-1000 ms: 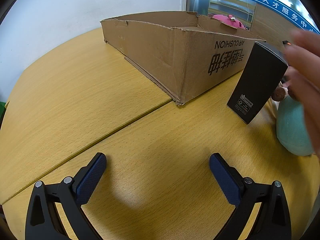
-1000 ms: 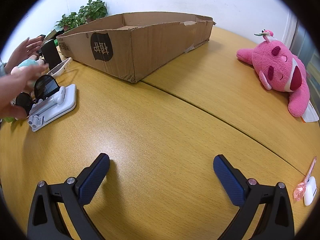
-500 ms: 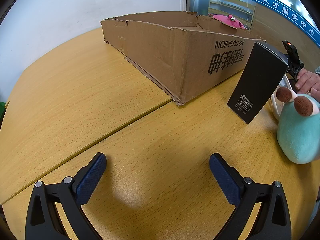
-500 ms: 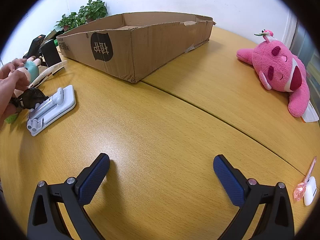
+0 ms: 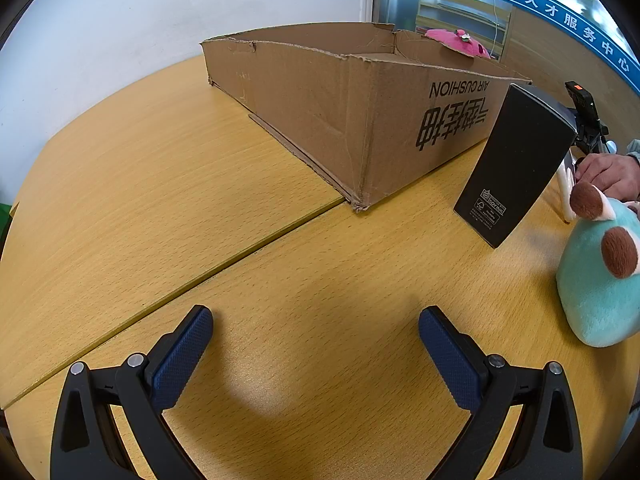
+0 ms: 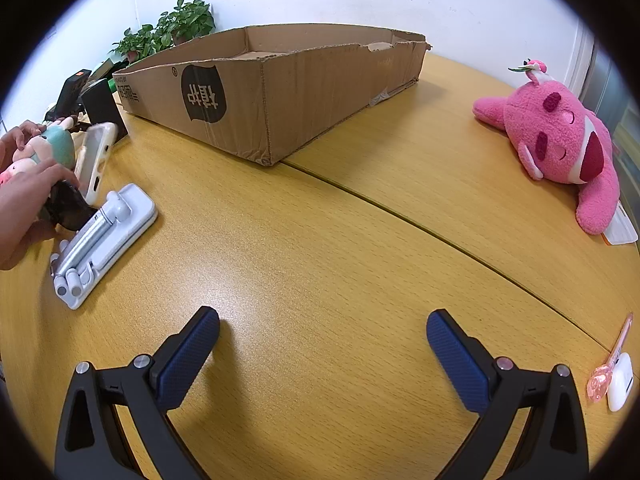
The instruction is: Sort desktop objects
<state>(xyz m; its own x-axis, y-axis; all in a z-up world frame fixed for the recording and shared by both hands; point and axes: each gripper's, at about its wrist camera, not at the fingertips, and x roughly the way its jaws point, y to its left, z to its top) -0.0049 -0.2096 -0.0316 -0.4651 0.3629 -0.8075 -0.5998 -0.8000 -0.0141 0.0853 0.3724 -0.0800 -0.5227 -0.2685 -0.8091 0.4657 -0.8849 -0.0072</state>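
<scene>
A long open cardboard box (image 5: pixel 360 120) (image 6: pixel 280 92) lies across the middle of the wooden table. My left gripper (image 5: pixel 316 336) hovers open over bare wood in front of it. To its right stand a black box (image 5: pixel 516 164) and a teal plush (image 5: pixel 600 280). My right gripper (image 6: pixel 322 340) is open too, nothing between its fingers. Left of it lie a white folding stand (image 6: pixel 104 236), a phone in a white case (image 6: pixel 94 160) and the teal plush (image 6: pixel 60 148). A pink plush (image 6: pixel 560 148) lies at the right, a pink pen (image 6: pixel 612 356) and white earbud case (image 6: pixel 620 384) near the edge.
A person's hands (image 6: pixel 28 204) at the far left hold dark sunglasses (image 6: pixel 66 208) beside the stand; one hand (image 5: pixel 608 172) shows behind the black box. Potted plants (image 6: pixel 168 32) stand against the wall. A seam (image 5: pixel 172 296) crosses the tabletop.
The person's hands pulled back to the left, and the sunglasses were lifted off the white stand. The teal plush is now uncovered. Both grippers have stayed still.
</scene>
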